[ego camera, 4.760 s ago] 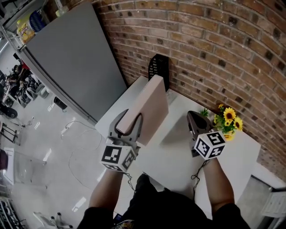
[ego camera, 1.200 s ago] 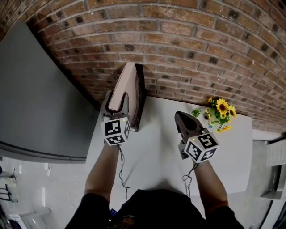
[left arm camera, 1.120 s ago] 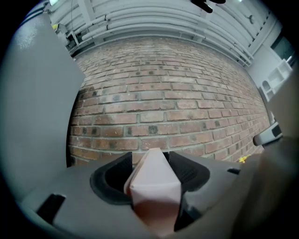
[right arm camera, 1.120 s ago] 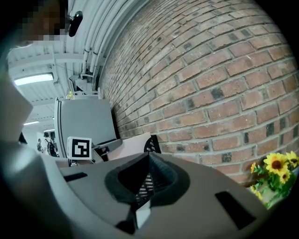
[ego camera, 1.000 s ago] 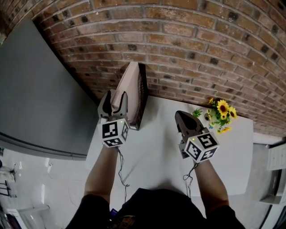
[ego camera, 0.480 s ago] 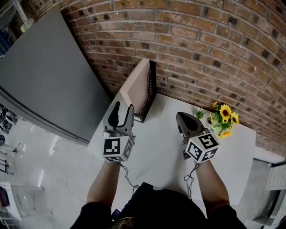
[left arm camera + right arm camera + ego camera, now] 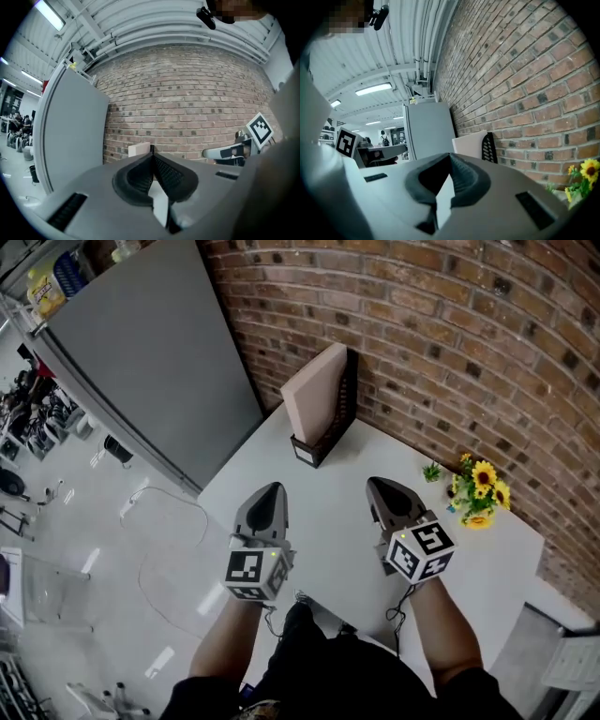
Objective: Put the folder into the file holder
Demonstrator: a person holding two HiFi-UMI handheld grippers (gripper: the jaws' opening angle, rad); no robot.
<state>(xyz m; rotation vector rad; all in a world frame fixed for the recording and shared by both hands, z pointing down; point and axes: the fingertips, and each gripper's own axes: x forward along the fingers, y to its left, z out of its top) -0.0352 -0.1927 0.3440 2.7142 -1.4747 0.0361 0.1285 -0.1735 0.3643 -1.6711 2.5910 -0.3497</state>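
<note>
Right tool [image 7: 379, 486] closed, sunflowers [image 7: 480, 486] near, folder [image 7: 314, 395] in holder [image 7: 349, 390]

The tan folder [image 7: 315, 397] is standing upright inside the black mesh file holder [image 7: 343, 418], leaning against the brick wall.

Folder [image 7: 317, 399]: in the head view you see only its top edge and one broad face. Its lower part is hidden inside the file holder [image 7: 349, 399].
File holder, left gripper view: the left gripper [image 7: 151, 153] covers it. You cannot separate it from the jaw tips, and only a corner of the folder shows.
Table [image 7: 328, 512]: your arms and body cover its near edge.
Sunflowers [image 7: 588, 168]: cut off by the right gripper view's edge.
Containers [image 7: 45, 298]: partly cut off at the head view's top-left corner, labels too small to read.
Figures [image 7: 36, 395]: too small to tell apart.
</note>
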